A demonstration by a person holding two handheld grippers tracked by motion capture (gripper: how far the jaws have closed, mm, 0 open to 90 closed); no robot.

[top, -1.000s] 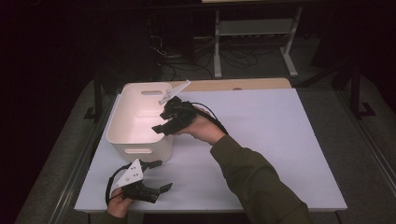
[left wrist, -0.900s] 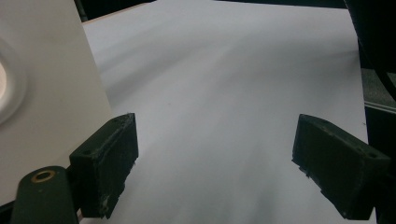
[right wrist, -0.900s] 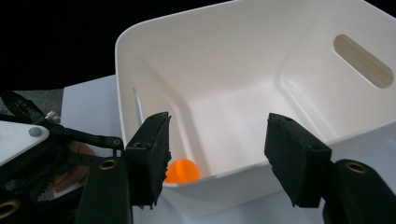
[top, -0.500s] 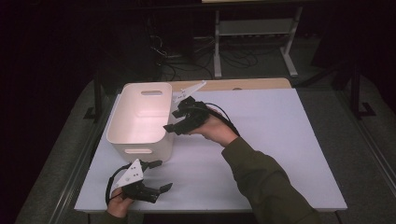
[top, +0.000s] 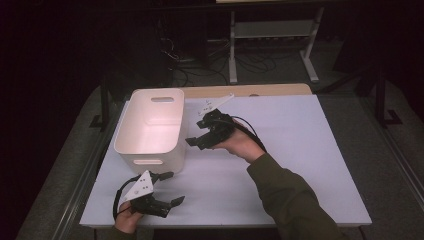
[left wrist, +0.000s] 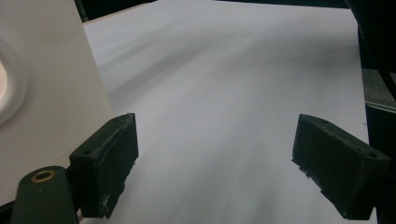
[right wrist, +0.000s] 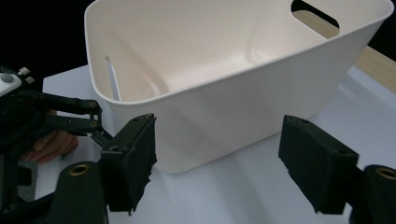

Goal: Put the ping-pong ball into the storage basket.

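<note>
White bin (top: 150, 131) stands upright on the left half of the white table (top: 300, 150), its long axis running away from the person, with a slot handle in the far end wall and another in the near end wall. The interior appears bare in the right gripper view (right wrist: 205, 56), where the bin's long side wall faces the camera. The right gripper (top: 200, 134) is held above the table just beside the bin's right side wall, apart from it, with its jaws pointing toward that wall. Its jaws have just been opening and now stand apart with nothing between them; in the right gripper view (right wrist: 215, 172) the two black pads frame the bin wall and bare tabletop. The person's right hand (top: 240, 145) grips the tool body, and an olive sleeve (top: 290, 195) runs from it to the bottom edge of the high view. The left gripper (top: 170, 189) rests low at the near left corner of the table, just in front of the bin's near end wall, with its grey three-cornered plate facing up. Its jaws stand wide apart and hold nothing; in the left gripper view (left wrist: 215, 172) they span bare tabletop, with the bin wall at the left edge. The left hand (top: 127, 215) holds it from below.
</note>
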